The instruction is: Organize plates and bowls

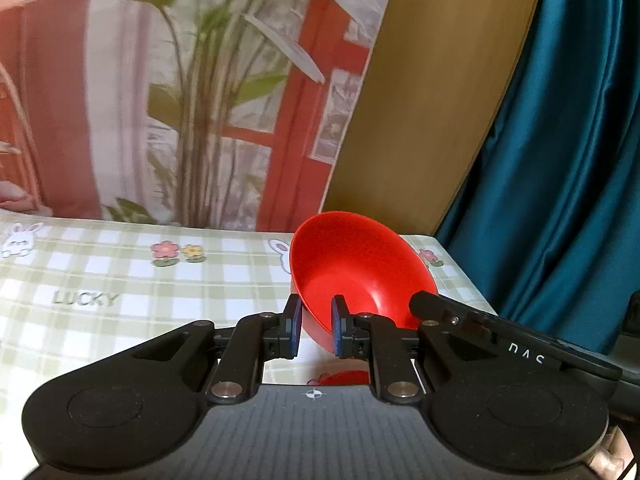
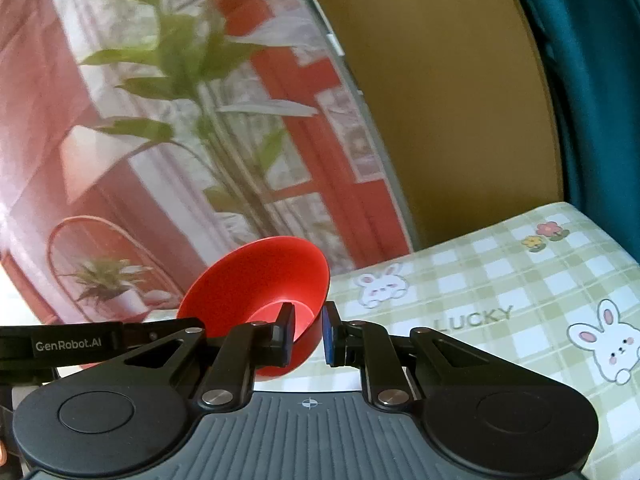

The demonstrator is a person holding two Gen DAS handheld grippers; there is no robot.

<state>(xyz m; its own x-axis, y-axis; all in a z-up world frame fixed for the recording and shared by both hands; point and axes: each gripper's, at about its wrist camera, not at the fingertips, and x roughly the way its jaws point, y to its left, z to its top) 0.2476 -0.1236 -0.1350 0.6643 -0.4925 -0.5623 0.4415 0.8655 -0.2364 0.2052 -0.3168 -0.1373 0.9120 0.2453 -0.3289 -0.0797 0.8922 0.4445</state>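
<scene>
A red plastic bowl (image 1: 352,268) is held tilted in the air above the checked tablecloth (image 1: 120,280). My left gripper (image 1: 317,330) is shut on its near rim, one pad outside the wall and one inside. My right gripper (image 2: 307,334) is shut on the rim of the same red bowl (image 2: 260,276) from the other side. The black body of the right gripper (image 1: 500,336) shows at the bowl's right in the left wrist view. A bit of another red dish (image 1: 344,378) shows below the left fingers.
The table's far edge meets a printed backdrop with plants and red window frames (image 1: 180,100). A tan board (image 1: 432,100) and a teal curtain (image 1: 560,160) stand at the right. The tablecloth (image 2: 500,300) stretches right of the bowl.
</scene>
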